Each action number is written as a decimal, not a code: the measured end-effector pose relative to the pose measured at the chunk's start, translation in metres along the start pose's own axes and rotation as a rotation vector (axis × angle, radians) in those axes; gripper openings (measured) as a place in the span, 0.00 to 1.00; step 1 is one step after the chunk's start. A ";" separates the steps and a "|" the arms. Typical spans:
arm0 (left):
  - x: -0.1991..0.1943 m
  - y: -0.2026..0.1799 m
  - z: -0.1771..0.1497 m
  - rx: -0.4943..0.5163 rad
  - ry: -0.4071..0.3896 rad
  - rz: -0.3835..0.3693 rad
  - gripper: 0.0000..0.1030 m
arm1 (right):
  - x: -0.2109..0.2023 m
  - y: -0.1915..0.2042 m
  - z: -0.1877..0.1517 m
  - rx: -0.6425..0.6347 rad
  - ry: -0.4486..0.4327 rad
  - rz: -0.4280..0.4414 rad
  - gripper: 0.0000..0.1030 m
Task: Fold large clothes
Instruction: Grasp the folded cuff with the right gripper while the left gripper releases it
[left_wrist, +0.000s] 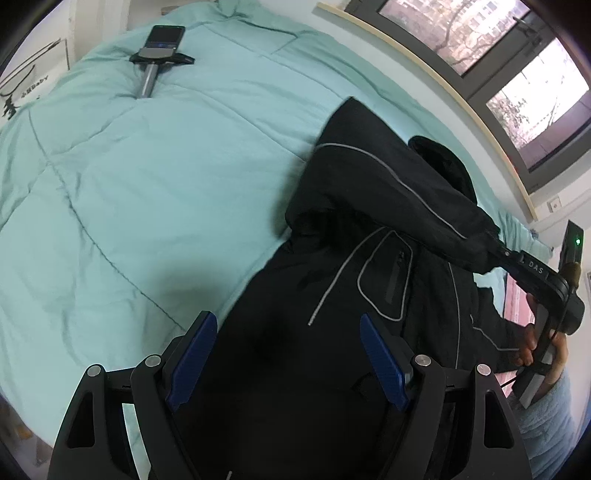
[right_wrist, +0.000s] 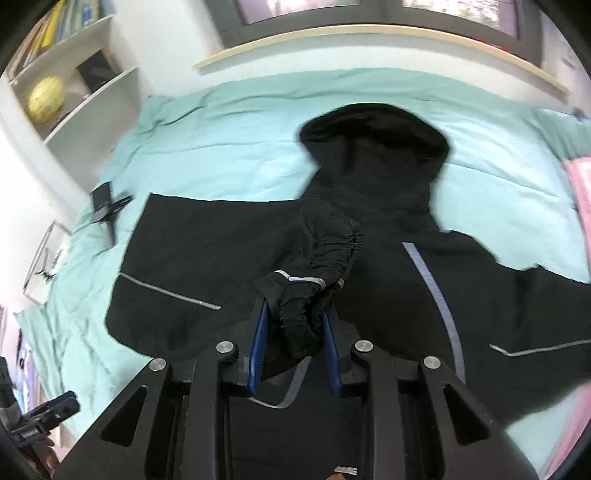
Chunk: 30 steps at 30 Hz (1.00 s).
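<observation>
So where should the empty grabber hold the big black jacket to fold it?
Probably the jacket's loose side edge where it meets the teal quilt. The open left gripper could come down from above with one finger on each side of that edge. It lies flat and thin there. The right gripper already pinches the sleeve cuff.
</observation>
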<state>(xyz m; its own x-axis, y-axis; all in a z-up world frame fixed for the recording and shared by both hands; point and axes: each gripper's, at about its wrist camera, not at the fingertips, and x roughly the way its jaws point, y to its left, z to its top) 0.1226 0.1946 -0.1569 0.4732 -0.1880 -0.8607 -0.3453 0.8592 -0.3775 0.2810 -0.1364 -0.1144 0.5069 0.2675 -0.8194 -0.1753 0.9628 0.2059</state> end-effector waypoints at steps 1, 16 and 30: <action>0.001 -0.001 0.000 0.003 0.003 -0.001 0.78 | -0.004 -0.012 -0.001 0.013 -0.003 -0.018 0.30; 0.003 -0.012 -0.003 0.047 0.032 0.016 0.78 | 0.024 -0.152 -0.074 0.262 0.112 -0.270 0.30; 0.003 -0.021 -0.014 0.070 0.060 0.029 0.78 | 0.084 -0.170 -0.114 0.205 0.231 -0.410 0.45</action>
<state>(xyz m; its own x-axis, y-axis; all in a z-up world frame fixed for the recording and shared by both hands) 0.1197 0.1694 -0.1567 0.4141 -0.1887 -0.8905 -0.2993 0.8957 -0.3290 0.2578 -0.2816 -0.2793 0.2952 -0.1270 -0.9469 0.1797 0.9808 -0.0755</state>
